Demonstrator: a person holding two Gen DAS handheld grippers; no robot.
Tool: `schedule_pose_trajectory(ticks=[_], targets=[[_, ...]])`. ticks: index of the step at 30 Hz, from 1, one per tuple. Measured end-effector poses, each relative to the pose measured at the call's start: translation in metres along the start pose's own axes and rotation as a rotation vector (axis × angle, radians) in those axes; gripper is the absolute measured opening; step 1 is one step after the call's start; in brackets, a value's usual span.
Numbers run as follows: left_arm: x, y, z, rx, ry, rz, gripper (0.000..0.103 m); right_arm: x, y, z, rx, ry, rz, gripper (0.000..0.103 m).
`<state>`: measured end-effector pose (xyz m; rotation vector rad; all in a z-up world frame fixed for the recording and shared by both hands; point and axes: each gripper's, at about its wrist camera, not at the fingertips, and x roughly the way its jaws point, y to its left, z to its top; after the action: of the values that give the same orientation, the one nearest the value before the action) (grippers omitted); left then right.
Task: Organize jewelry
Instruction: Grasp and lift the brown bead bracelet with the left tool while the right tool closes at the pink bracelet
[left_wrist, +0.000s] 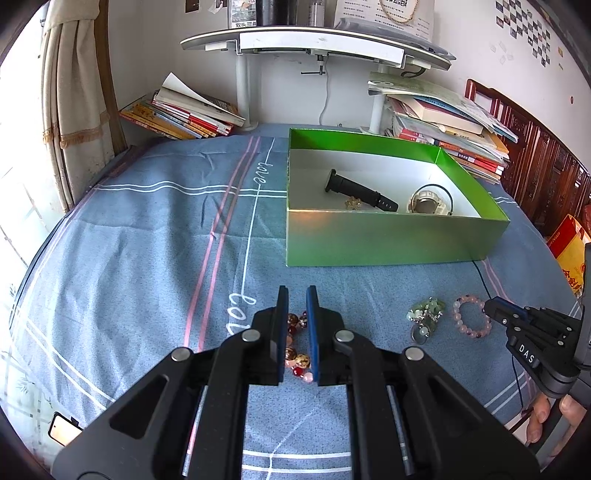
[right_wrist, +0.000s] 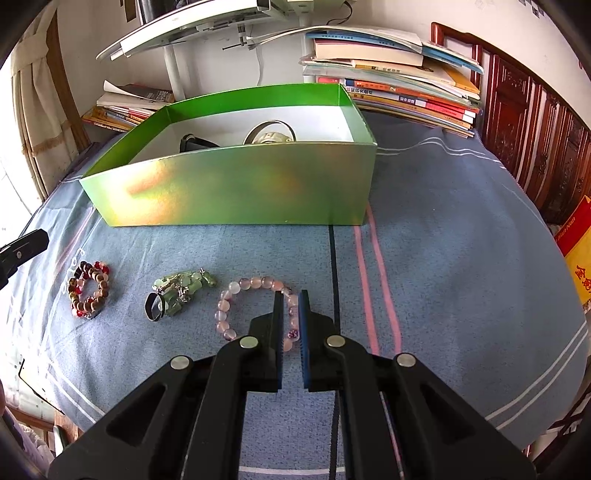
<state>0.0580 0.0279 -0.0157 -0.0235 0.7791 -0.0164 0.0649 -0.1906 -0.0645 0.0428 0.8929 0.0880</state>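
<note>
Left wrist view: my left gripper holds its jaws narrowly apart astride the red-and-brown mixed-bead bracelet on the blue striped cloth; the open green cardboard box beyond contains a black watch strap. Right wrist view: my right gripper straddles the pink round-bead bracelet, jaws narrowly apart; a green stone charm cluster lies beside.

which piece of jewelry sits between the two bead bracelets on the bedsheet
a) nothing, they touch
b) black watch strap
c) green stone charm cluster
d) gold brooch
c: the green stone charm cluster lies on the sheet between the red-brown bead bracelet and the pink bead bracelet; the black watch strap and gold brooch are inside the green box.
</note>
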Motion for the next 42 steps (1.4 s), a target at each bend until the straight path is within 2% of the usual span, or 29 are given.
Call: schedule_pose_trajectory(ticks=[8,14,22,25,30,32,34,39,42], targets=[[0.002,0.002,-0.001,-0.001,0.009,0.002,0.010,-0.005,-0.004,0.000,0.012,-0.012,-0.003,0.008],[0.016,0.008,-0.006,-0.014,0.053,0.003,0.010,-0.012,-0.006,0.001,0.021,-0.031,-0.001,0.008],[0.041,0.041,-0.011,-0.108,0.132,0.016,0.010,-0.011,-0.003,0.004,0.013,-0.025,-0.009,0.008],[0.043,0.045,-0.011,-0.117,0.139,0.019,0.018,-0.008,-0.002,0.002,0.015,-0.016,-0.009,0.012],[0.047,0.044,-0.015,-0.113,0.159,0.009,0.026,-0.004,-0.002,0.001,0.018,-0.007,-0.014,0.027],[0.048,0.038,-0.016,-0.100,0.162,0.002,0.034,-0.003,-0.002,0.000,0.020,-0.006,-0.016,0.032],[0.047,0.031,-0.017,-0.083,0.160,-0.002,0.036,-0.003,-0.002,0.000,0.021,-0.007,-0.016,0.035],[0.052,0.014,-0.023,-0.033,0.176,-0.017,0.036,0.001,0.002,-0.002,0.010,0.007,-0.011,0.036],[0.055,0.009,-0.025,-0.016,0.180,-0.013,0.022,0.004,0.004,-0.003,0.005,0.013,-0.011,0.036]])
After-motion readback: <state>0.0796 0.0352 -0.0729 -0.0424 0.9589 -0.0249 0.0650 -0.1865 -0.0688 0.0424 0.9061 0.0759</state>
